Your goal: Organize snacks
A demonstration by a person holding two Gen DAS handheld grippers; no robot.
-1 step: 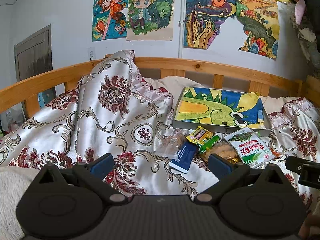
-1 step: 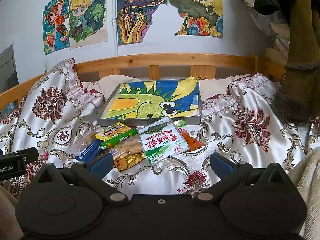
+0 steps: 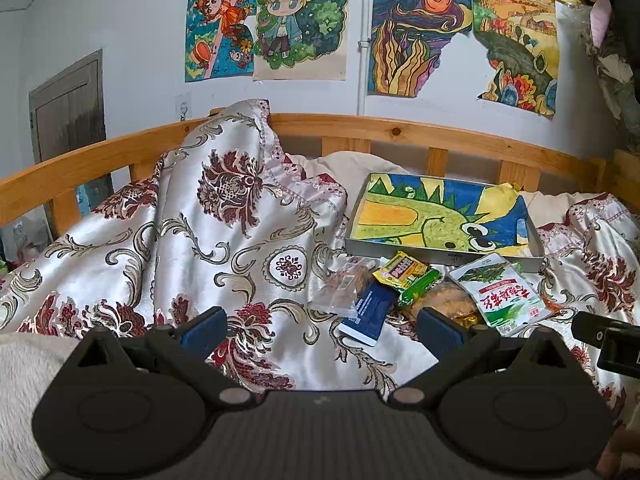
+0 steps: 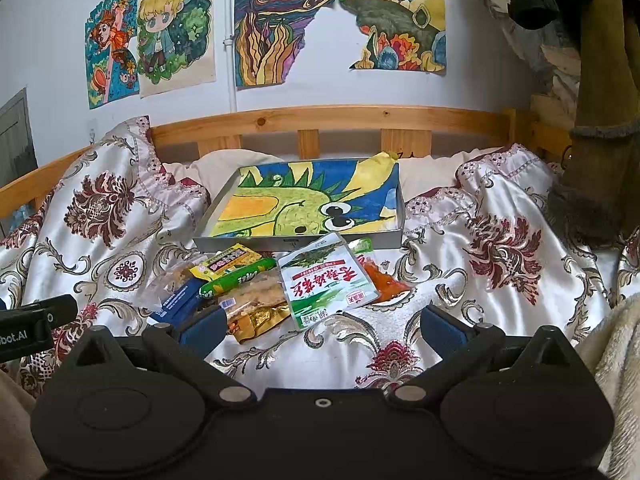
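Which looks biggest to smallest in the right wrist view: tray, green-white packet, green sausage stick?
1. Tray, clearly largest.
2. Green-white packet.
3. Green sausage stick, smallest, partly overlapped by neighbouring packets.

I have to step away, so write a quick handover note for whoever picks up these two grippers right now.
Left gripper: open, holding nothing, low over the bedspread.
Right gripper: open, holding nothing, just short of the pile.
Snack packets, including the green-and-white packet, the blue packet and the yellow packet, lie heaped on the bedspread in front of the tray.
Done: nothing; no packet is in the tray.
Left: move every packet into the tray.
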